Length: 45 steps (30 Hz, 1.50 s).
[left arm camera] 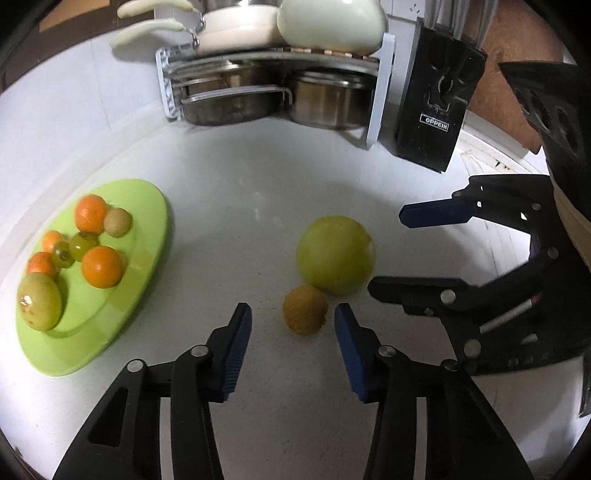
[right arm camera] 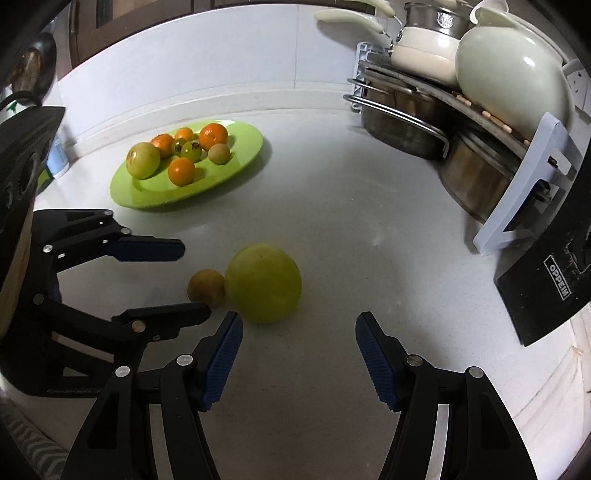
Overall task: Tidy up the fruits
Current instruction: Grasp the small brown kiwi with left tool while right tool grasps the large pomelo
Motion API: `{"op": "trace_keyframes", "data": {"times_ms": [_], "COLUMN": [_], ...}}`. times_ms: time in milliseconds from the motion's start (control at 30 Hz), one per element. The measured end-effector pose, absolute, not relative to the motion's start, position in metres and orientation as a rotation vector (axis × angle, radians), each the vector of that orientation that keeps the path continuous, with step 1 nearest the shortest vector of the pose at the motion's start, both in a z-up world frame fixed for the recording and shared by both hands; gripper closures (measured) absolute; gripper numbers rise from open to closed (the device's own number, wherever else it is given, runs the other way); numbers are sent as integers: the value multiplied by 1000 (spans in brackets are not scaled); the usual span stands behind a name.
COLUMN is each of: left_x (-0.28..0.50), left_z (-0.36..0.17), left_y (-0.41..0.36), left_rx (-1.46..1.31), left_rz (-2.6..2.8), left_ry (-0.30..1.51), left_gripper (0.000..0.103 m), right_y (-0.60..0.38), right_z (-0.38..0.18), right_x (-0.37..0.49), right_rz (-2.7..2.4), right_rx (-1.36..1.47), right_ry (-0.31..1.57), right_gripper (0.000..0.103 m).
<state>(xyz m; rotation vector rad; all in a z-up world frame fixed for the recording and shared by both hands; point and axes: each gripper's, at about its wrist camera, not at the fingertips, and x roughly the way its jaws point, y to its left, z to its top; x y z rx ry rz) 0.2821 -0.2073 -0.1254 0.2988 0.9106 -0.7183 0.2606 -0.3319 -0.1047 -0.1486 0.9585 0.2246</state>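
**Hovering over two loose fruits, both grippers spread**

Reaching low over the counter [left arm camera: 258,184], the left gripper [left arm camera: 293,332] was held with its blue pads [left arm camera: 238,350] wide apart and nothing between them. A small brown fruit [left arm camera: 305,310] lay just ahead of the gap, nearer the right-hand pad. A large green fruit [left arm camera: 335,254] sat directly behind it, the two touching or nearly so.

The right gripper [right arm camera: 299,354] was brought in from the right, its fingers likewise spread and empty. In its own view the green fruit [right arm camera: 263,283] was seen just ahead of its left pad [right arm camera: 221,362], with the brown fruit [right arm camera: 206,287] at that fruit's left. The left gripper [right arm camera: 192,280] was seen crossing from the left edge, one finger behind the brown fruit and the other in front of it.

A green plate [left arm camera: 122,321] was set well to the left on the white counter. Oranges [left arm camera: 101,266], small green fruits and a larger greenish one [left arm camera: 38,301] were gathered on it.

At the back, a rack [left arm camera: 380,88] stood against the wall, with steel pots [left arm camera: 325,99] stacked under its shelf and cream cookware [left arm camera: 332,26] on top. A black knife block [left arm camera: 439,99] marked OPPEIN was placed beside it.
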Motion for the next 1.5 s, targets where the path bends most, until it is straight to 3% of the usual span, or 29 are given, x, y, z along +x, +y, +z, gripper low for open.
{"op": "trace_keyframes", "data": {"times_ms": [167,300,800,1000,1500], "left_x": [286,287,293,292,283], "left_z": [-130,-129,-114,-112,-97], "left_y": [-210,-211,-177,-171,-158], "left_rx": [289,287,207,198,163], "left_rz": [-728,-736,-610,-584,-568], "left_ry": [923,933,929,920,894], "left_gripper": [66,77,77,77,77], "right_y": [-331,-330,-310,-307,-302], "right_z": [-109,-111,-113,-116,-105], "right_x": [263,267,283,287,277], "right_rz": [241,252,286,265,256], "right_rx": [-151,-144,-125,-134,-101], "right_ry": [966,975,953,954,931], "right_gripper": [38,38,39,52,53]}}
